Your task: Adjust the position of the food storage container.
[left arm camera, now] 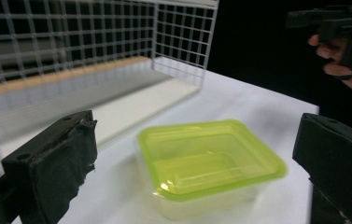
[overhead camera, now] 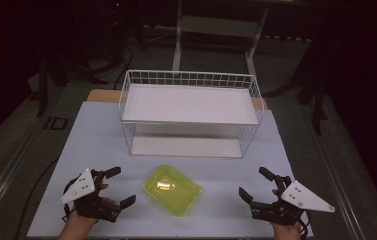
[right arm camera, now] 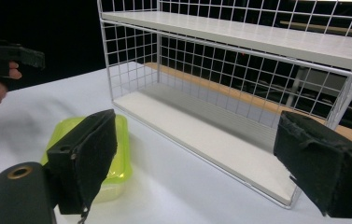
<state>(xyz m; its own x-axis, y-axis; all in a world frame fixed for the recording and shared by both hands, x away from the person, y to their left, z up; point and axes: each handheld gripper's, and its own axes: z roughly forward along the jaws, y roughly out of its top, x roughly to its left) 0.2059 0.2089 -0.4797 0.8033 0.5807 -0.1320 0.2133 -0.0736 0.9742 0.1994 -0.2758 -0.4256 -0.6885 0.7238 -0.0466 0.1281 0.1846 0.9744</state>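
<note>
Left tool [overhead camera: 110,188] sits wide open, nothing between its jaws, hovering low over the surface [overhead camera: 96,130] at the near left. Right tool [overhead camera: 257,186] mirrors it at the near right, jaws spread just as wide, also empty. Between them, well apart from both, lies the tub [overhead camera: 172,189]: a yellow-green see-through plastic container, open side up, nothing in it that I can make out. It sits just in front of the wire rack [overhead camera: 191,80], not touching it.

The risk from here: that tub looks light and thin-walled. A one-sided nudge from a jaw would likely skate it across the smooth surface or spin it, and a hard pinch on the rim could buckle the wall and pop it free. Coming in too low, a jaw could catch the lip and tip it.

In the high view its long axis runs diagonally, from far left to near right, one short end toward the rack, the other toward the right tool's side.
</note>
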